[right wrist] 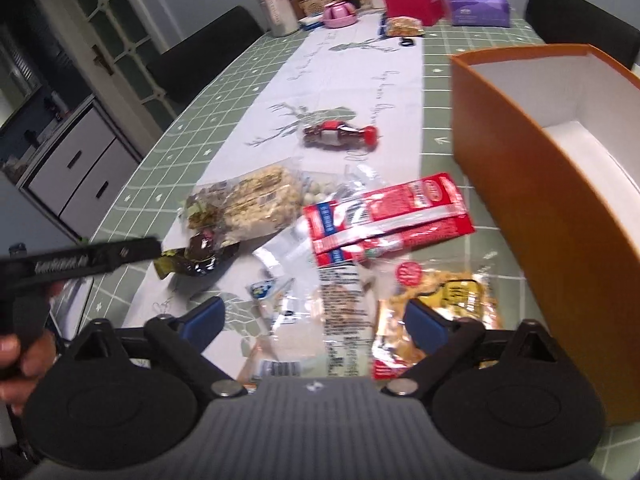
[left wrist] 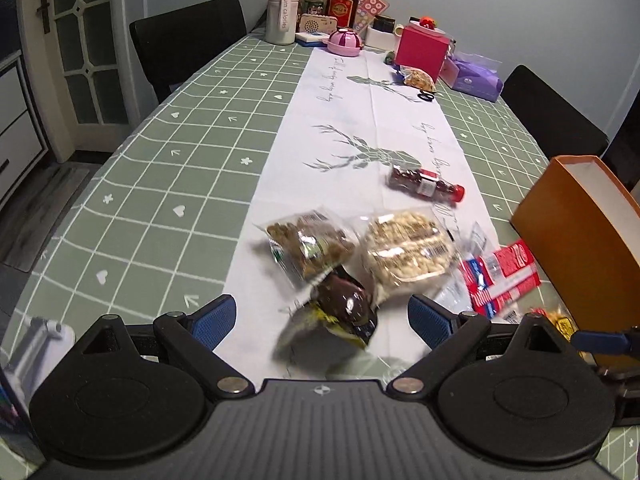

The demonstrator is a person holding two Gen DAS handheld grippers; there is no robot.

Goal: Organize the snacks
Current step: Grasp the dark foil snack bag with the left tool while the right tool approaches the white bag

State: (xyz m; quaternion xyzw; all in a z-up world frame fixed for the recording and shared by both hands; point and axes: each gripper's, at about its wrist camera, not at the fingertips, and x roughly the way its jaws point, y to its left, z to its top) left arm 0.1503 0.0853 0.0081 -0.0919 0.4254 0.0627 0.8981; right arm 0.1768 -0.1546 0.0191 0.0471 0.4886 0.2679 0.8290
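In the left wrist view my left gripper (left wrist: 320,320) stands open, and a dark brown snack packet (left wrist: 344,308) lies loose between its blue pads (left wrist: 212,320). Beyond it lie a bag of brown nuts (left wrist: 312,248), a pale rice-cake bag (left wrist: 408,248) and a red packet (left wrist: 500,276). My right gripper (right wrist: 316,324) is open over clear labelled wrappers (right wrist: 340,312). Its right finger is over a yellow snack bag (right wrist: 440,292). The orange box (right wrist: 560,200), white inside, stands at the right with nothing visible in it. A small red-capped bottle (right wrist: 340,136) lies on the white runner.
At the table's far end stand a pink box (left wrist: 420,48), a purple bag (left wrist: 476,76), bottles (left wrist: 340,0), a white tumbler (left wrist: 284,4) and another snack bag (left wrist: 418,78). Black chairs (left wrist: 188,40) flank the table. A hand (right wrist: 12,360) holds the left gripper's body (right wrist: 80,260).
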